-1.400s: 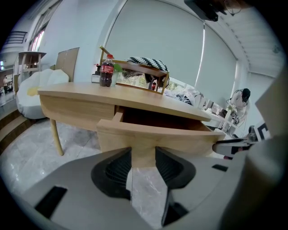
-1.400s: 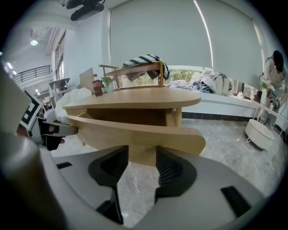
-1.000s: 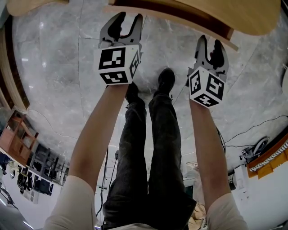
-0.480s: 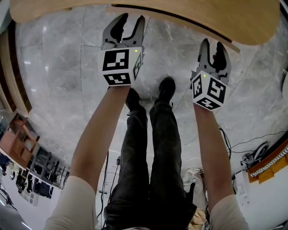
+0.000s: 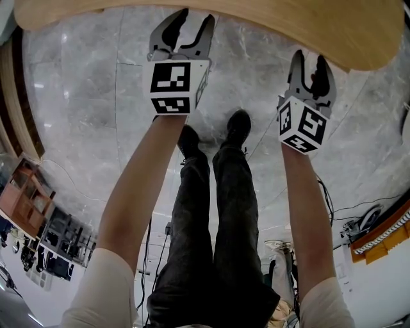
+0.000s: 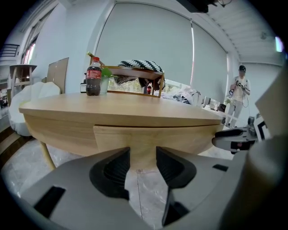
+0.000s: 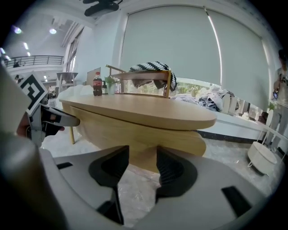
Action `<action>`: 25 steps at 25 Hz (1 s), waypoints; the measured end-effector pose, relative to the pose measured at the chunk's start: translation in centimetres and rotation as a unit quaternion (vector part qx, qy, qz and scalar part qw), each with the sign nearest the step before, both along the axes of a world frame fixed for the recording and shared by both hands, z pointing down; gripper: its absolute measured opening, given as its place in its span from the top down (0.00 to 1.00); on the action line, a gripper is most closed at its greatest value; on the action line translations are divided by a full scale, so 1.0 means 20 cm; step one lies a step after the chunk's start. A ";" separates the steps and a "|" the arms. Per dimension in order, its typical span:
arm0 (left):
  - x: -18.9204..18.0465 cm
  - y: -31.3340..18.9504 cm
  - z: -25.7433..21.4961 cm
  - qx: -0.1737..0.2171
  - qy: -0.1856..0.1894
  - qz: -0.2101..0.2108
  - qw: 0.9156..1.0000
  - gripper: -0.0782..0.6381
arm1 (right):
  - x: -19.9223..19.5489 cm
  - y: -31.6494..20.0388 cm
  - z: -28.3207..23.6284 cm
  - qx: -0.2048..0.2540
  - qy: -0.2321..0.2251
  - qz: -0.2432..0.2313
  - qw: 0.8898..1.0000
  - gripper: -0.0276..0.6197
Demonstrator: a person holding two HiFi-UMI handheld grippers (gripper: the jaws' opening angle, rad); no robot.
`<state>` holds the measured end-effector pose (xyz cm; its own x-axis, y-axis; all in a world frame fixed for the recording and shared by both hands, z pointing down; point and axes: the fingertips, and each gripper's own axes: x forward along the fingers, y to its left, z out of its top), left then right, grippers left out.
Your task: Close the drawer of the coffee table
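Both my grippers are empty and loose. The left gripper (image 6: 143,155) has its jaws standing apart, having just eased a little wider, with nothing between them. The right gripper (image 7: 143,155) is parted too, with only open air in its gap. The drawer (image 6: 148,137) sits in the front of the table (image 5: 288,19), straight ahead of my left jaws. From the left gripper view its front looks level with the wood on either side, with only a thin seam along its top and left edge. In the head view nothing sticks out from under the tabletop, so I judge the drawer home, or all but. Both grippers point at the table edge, tilted somewhat down over the floor (image 5: 83,96), the left tips close up to the drawer front. I cannot tell whether they touch it. My right gripper is just beside the table, further along the curve and off the drawer. What is left, as I read it, is little — perhaps a last nudge if the seam hides a small gap, then drawing both grippers back from the table.
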<state>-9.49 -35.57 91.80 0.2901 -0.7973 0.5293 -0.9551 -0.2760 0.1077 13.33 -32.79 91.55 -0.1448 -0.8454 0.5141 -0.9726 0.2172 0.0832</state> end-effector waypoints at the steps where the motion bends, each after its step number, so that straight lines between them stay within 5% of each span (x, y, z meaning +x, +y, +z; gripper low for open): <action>1: 0.01 0.00 0.00 0.002 0.000 0.004 1.000 0.62 | 0.00 0.00 0.00 0.005 0.004 -0.003 1.000 0.65; 25: 0.05 -0.15 0.01 0.048 -0.031 0.041 0.997 0.54 | 0.00 -0.16 0.02 0.056 0.062 -0.031 0.996 0.65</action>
